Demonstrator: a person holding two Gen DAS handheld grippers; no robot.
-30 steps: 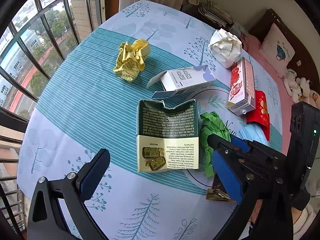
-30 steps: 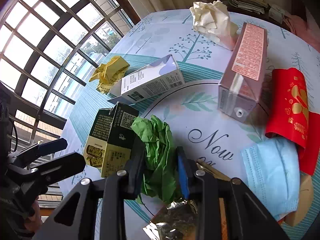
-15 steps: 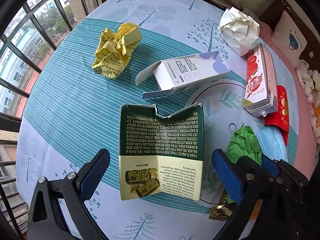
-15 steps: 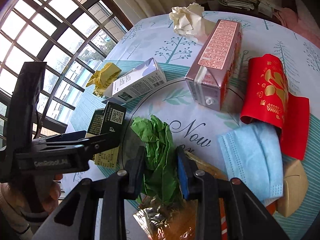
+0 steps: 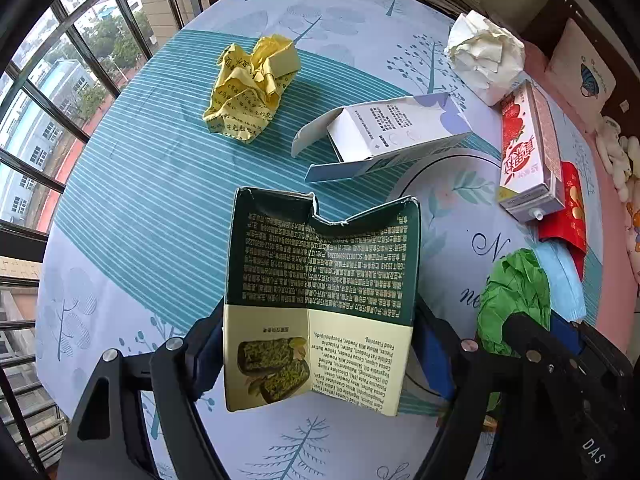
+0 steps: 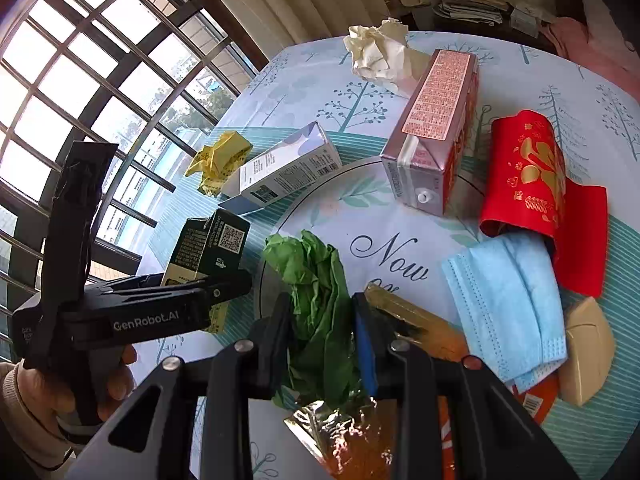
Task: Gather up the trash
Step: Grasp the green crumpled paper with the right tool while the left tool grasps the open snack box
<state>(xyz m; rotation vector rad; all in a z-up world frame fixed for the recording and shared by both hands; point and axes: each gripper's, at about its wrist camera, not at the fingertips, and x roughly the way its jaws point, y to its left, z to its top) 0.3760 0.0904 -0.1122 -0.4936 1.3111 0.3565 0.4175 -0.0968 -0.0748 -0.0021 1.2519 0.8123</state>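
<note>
Two grippers worked over the counter [image 5: 132, 200]. The left gripper [image 5: 320, 344] had just been closing its jaws about the dark green snack carton [image 5: 320, 280]; contact unclear. The right gripper [image 6: 322, 328] pinched the crumpled green paper [image 6: 316, 280].

"GenRobot.AI" marks the left gripper [image 6: 208, 300]; "Now" is written on the tablecloth [image 6: 390, 256].

Left gripper [image 6: 224, 280]: ours, black, white "GenRobot.AI" lettering.
Right gripper [image 6: 322, 332]: black arms, silver screws behind our blue-padded jaws.
Sleeve [image 6: 12, 396]: beige cuff.
</note>
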